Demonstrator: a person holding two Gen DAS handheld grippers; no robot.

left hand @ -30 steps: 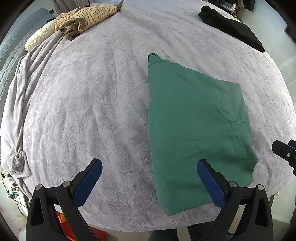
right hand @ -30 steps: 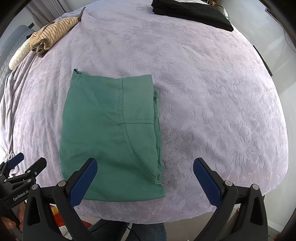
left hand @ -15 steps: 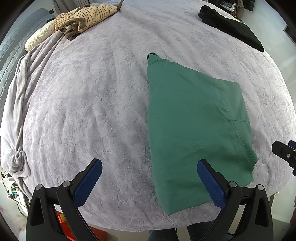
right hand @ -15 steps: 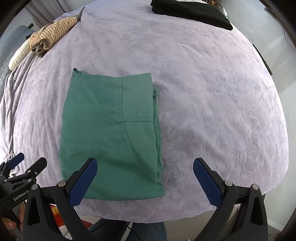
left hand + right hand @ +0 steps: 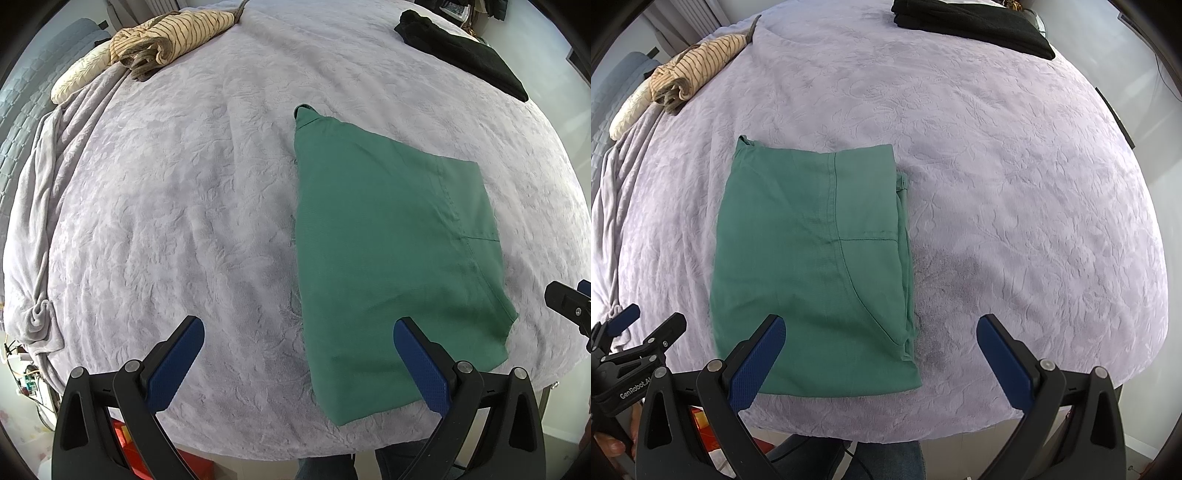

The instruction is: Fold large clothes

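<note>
- A bed fills both views, covered by a pale lilac plush blanket (image 5: 177, 206) with an embossed leaf pattern; its near edge runs just ahead of the two grippers, and a grey throw (image 5: 33, 229) hangs bunched over the left edge.
- A green cotton garment (image 5: 812, 266), already folded into a flat rectangle with a seam and a curved pocket line showing, lies near the bed's near edge, its long axis running from that edge toward the far one.
- At the far left corner a beige striped garment (image 5: 173, 33) sits in a loose roll; at the far right corner lies a folded black garment (image 5: 975, 18). Both are well apart from the green one.
- The left gripper (image 5: 299, 362) hangs above the near edge with its blue-padded fingers (image 5: 177, 358) spread wide and nothing between them; the green piece lies ahead and to its right, its left border between the fingers.
- The right gripper (image 5: 881, 358) is likewise spread and empty; the green piece lies ahead and to its left, its right border between the fingers.
- Judgement: the two grippers straddle the rectangle's near short edge, each nearest its own corner, so a further fold would likely lift that edge and carry it along the long axis toward the far end.
- The stacked layers peeking out along the right border could slip apart if only the top layer is pinched.
</note>
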